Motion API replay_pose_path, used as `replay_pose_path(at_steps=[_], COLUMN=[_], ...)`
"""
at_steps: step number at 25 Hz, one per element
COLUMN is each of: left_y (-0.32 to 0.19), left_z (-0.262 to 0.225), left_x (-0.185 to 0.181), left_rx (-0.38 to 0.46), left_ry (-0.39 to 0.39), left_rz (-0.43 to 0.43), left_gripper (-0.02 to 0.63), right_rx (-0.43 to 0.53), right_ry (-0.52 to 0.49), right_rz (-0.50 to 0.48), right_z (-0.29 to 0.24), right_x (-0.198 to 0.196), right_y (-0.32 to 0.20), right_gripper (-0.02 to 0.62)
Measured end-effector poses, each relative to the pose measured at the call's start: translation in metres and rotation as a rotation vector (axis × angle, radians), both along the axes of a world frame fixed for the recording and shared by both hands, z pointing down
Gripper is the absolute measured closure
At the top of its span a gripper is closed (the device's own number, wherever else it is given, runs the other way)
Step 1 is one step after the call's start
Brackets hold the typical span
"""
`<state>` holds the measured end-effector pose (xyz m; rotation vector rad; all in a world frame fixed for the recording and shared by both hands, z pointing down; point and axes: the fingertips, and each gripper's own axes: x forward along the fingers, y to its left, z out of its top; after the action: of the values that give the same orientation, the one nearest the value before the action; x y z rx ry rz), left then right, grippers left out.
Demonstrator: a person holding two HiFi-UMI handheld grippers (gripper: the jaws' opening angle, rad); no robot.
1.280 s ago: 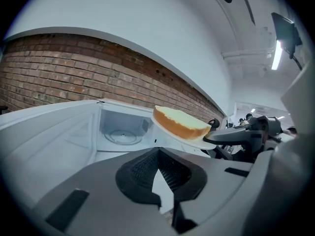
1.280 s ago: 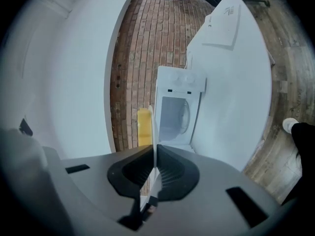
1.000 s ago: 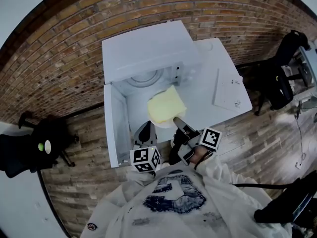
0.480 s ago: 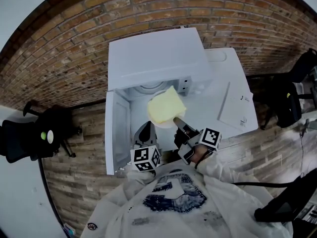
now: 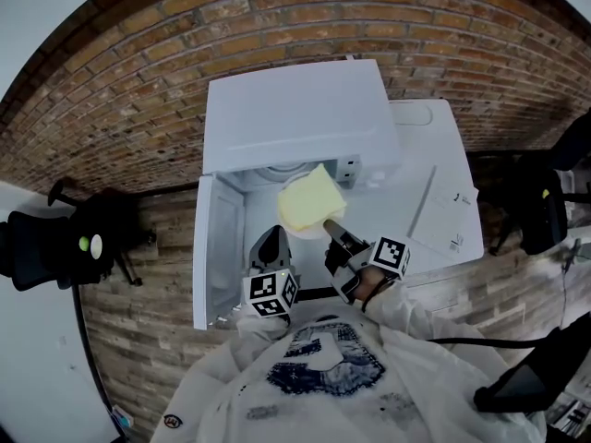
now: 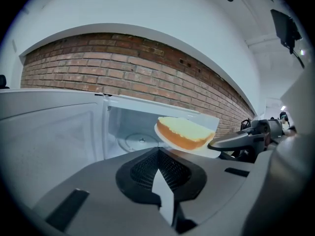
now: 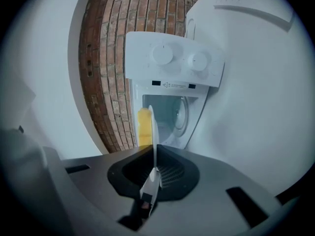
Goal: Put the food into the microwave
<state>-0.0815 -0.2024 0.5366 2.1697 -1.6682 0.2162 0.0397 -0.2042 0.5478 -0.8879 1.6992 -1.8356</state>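
The white microwave [image 5: 295, 109] stands open, its door [image 5: 214, 247] swung out to the left. My right gripper [image 5: 330, 224] is shut on the rim of a white plate [image 5: 306, 233] carrying a yellow slab of cake [image 5: 309, 198], held level just in front of the cavity mouth. In the right gripper view the plate [image 7: 154, 127] shows edge-on between the jaws, with the cake [image 7: 143, 127] on its left. My left gripper [image 5: 271, 240] hangs shut and empty beside the plate, before the door. From it I see the cake [image 6: 184, 132] and the glass turntable [image 6: 139, 141] inside.
A white appliance [image 5: 434, 155] with a paper sheet [image 5: 445, 212] on top stands right of the microwave. The brick wall [image 5: 138, 81] runs behind. A black chair [image 5: 55, 247] sits at the far left on the plank floor.
The microwave has come closer to me. The plate with the cake now sits nearer the cavity mouth. Both grippers keep their hold and their spacing.
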Motion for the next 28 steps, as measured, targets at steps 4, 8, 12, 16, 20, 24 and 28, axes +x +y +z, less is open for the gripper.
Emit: replay_pose_path(at_steps=[4, 8, 12, 16, 20, 24, 28], left_y=[-0.008, -0.017, -0.030, -0.040, -0.047, -0.055, -0.064], left_z=[0.004, 0.008, 0.012, 0.019, 0.024, 0.027, 0.031], left_x=[-0.004, -0.007, -0.009, -0.012, -0.014, -0.015, -0.015], left_rx=[-0.001, -0.005, -0.007, -0.021, -0.029, -0.033, -0.029], left_ry=[-0.008, -0.010, -0.011, -0.008, -0.004, -0.002, -0.003], left_rz=[-0.009, -0.012, -0.009, -0.012, -0.015, -0.021, -0.022], left_gripper=[0.598, 0.598, 0.598, 0.598, 0.598, 0.598, 0.598], right_rx=[0.005, -0.013, -0.006, -0.022, -0.024, -0.031, -0.041], right_ry=[0.004, 0.005, 0.019, 0.023, 0.030, 0.041, 0.057], right_rz=[-0.009, -0.016, -0.005, 0.007, 0.011, 0.005, 0.005], right_z=[0.003, 0.010, 0.014, 0.021, 0.025, 0.030, 0.041], right_x=[-0.006, -0.013, -0.015, -0.015, -0.015, -0.018, -0.017], right_y=[-0.012, -0.021, -0.036, -0.044, -0.053, -0.060, -0.069], right_gripper=[0.572, 0.572, 0.572, 0.572, 0.572, 0.572, 0.572])
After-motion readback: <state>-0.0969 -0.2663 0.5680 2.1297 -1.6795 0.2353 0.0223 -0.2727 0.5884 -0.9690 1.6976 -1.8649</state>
